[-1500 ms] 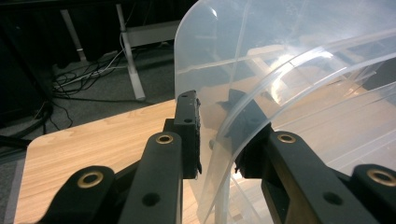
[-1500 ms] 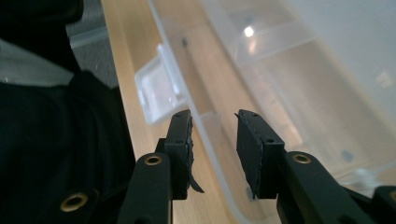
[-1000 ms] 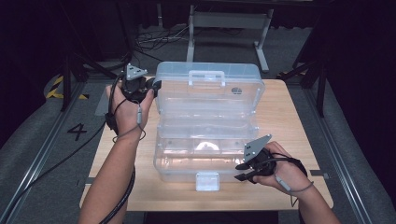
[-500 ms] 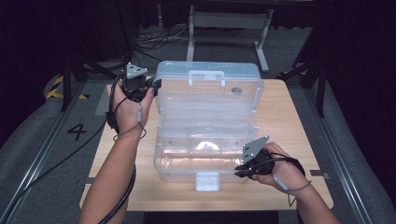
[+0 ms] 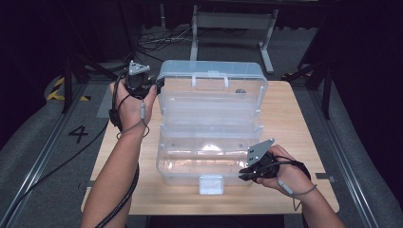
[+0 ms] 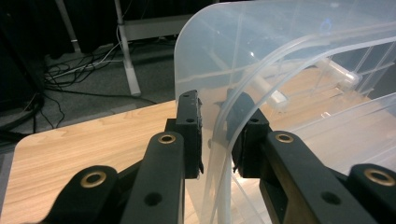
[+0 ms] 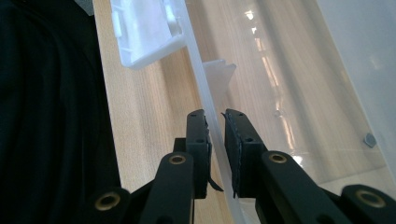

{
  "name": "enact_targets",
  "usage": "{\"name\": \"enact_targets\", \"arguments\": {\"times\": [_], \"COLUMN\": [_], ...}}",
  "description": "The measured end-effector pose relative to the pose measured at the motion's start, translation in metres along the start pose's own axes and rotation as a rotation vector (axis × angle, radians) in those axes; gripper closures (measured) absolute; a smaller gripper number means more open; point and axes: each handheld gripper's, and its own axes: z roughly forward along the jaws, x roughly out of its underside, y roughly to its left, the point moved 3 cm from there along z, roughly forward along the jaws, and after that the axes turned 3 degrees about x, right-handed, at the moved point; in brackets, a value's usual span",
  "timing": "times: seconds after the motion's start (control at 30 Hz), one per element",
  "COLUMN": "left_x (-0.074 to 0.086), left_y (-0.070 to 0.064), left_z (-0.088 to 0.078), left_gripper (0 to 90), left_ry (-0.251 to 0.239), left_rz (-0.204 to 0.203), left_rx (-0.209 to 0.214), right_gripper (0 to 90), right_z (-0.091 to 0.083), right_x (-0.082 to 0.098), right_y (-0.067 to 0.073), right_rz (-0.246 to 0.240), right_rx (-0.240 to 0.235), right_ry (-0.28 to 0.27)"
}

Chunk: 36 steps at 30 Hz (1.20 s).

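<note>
A clear plastic box (image 5: 209, 159) sits open on the wooden table (image 5: 294, 123), its lid (image 5: 211, 95) standing upright at the back. My left gripper (image 5: 156, 85) is at the lid's left edge. In the left gripper view its jaws (image 6: 217, 135) are shut on the lid's rim (image 6: 280, 56). My right gripper (image 5: 244, 175) is at the box's front wall, right of the white latch (image 5: 211, 184). Its jaws have just been closing, and in the right gripper view (image 7: 216, 144) the pads press on the thin front wall (image 7: 201, 74) between them.
The box fills the middle of the table, leaving bare wood at the right and along the front edge. A metal stand (image 5: 233, 21) and cables (image 5: 157, 40) lie on the floor behind. Dark floor with a "4" mark (image 5: 78, 134) lies to the left.
</note>
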Motion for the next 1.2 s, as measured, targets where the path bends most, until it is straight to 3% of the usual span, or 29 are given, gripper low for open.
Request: {"name": "enact_targets", "arguments": {"times": [0.5,0.53,0.63,0.77,1.2], "left_x": [-0.003,-0.006,-0.009,-0.013,-0.013], "left_y": [0.007,0.009,0.008,0.013,0.02], "left_z": [0.012,0.012,0.018,0.026,0.036], "left_gripper": [78.7,83.2,85.0,85.3,85.3], "left_ry": [-0.018,-0.003,0.022,0.048,0.047], "left_rz": [-0.031,0.025,0.047,0.03,0.007], "left_rx": [0.002,-0.044,-0.053,-0.043,-0.023], "right_gripper": [80.4,80.4,80.4,80.4,80.4], "right_z": [0.0,0.0,0.0,0.0,0.0], "right_x": [0.0,0.0,0.0,0.0,0.0], "right_y": [0.0,0.0,0.0,0.0,-0.001], "right_rz": [0.0,0.0,0.003,0.005,0.011], "right_rx": [0.002,0.002,-0.001,-0.004,-0.01], "right_ry": [0.0,0.0,0.0,-0.002,-0.003]}}
